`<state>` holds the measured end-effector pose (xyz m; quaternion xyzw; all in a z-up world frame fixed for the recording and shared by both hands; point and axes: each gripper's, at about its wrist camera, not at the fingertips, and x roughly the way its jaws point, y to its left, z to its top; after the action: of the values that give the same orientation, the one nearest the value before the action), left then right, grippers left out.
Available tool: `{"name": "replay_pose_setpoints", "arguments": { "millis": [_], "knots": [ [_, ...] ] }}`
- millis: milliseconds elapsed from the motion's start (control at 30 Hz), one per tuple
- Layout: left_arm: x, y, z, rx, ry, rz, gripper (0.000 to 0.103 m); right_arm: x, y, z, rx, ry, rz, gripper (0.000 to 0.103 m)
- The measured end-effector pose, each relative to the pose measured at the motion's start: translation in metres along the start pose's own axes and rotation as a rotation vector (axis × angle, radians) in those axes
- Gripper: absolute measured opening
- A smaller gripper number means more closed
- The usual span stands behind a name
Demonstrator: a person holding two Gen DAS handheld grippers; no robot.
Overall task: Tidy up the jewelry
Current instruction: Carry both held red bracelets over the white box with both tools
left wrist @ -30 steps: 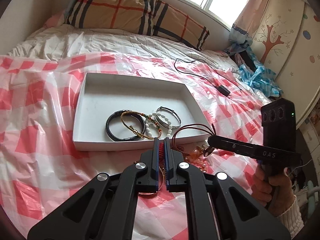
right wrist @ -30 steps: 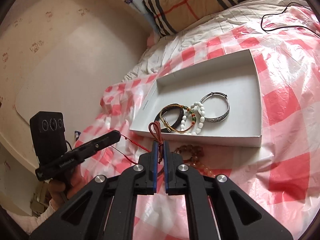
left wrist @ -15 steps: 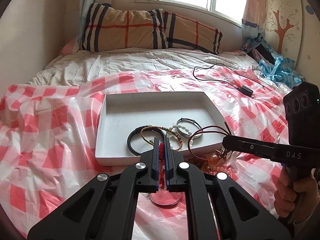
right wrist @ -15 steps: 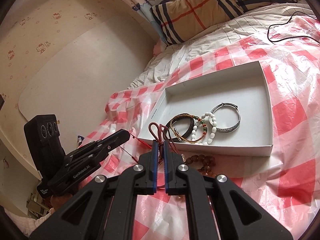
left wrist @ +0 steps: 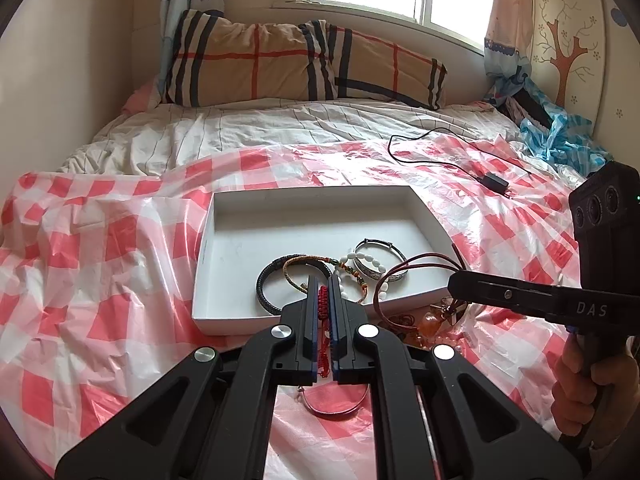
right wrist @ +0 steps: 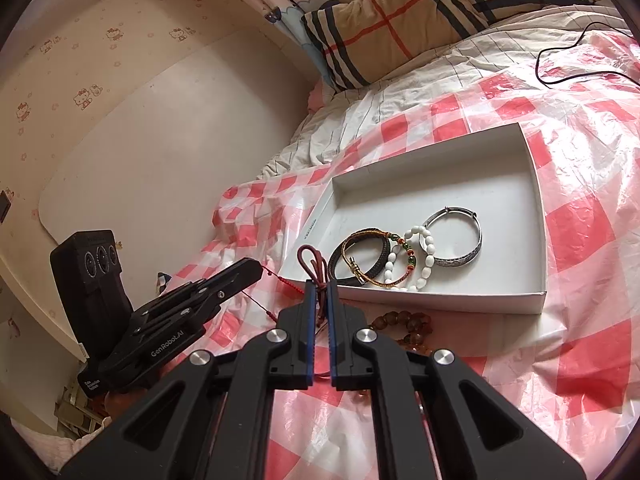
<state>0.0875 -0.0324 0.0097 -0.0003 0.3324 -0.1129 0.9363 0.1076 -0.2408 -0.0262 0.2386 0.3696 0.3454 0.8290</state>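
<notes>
My left gripper (left wrist: 323, 278) is shut on a red braided cord (left wrist: 322, 306), just in front of the near edge of a white tray (left wrist: 312, 196). My right gripper (right wrist: 319, 282) is shut on a dark brown cord loop (right wrist: 310, 258) at the tray's near corner. In the right wrist view a thin red string (right wrist: 286, 283) runs from the left gripper (right wrist: 256, 269) to my right fingers. In the tray lie a black braided bracelet (left wrist: 263, 282), a gold cord bracelet (left wrist: 298, 262), a white bead bracelet (left wrist: 362, 258) and a silver bangle (left wrist: 380, 246).
The tray rests on a red-checked plastic sheet (left wrist: 100, 248) spread over a bed. Amber beads (left wrist: 432, 322) and a thin bangle (left wrist: 340, 410) lie on the sheet near my left gripper. A black charger cable (left wrist: 492, 180), a plaid pillow (left wrist: 280, 68) and a wall lie beyond.
The left gripper has tilted upward and rolled level, so the tray now sits centred and the window shows. The right gripper has kept still. Both stay shut on their cords.
</notes>
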Motion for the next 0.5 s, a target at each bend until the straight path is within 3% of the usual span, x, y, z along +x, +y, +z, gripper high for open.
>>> {"name": "replay_pose_setpoints", "arguments": {
  "millis": [500],
  "knots": [
    [-0.0031,0.0064,0.0036,-0.020,-0.021,-0.003,0.004,-0.0016,0.0014,0.0019,-0.001,-0.005,0.010,0.006]
  ]
}}
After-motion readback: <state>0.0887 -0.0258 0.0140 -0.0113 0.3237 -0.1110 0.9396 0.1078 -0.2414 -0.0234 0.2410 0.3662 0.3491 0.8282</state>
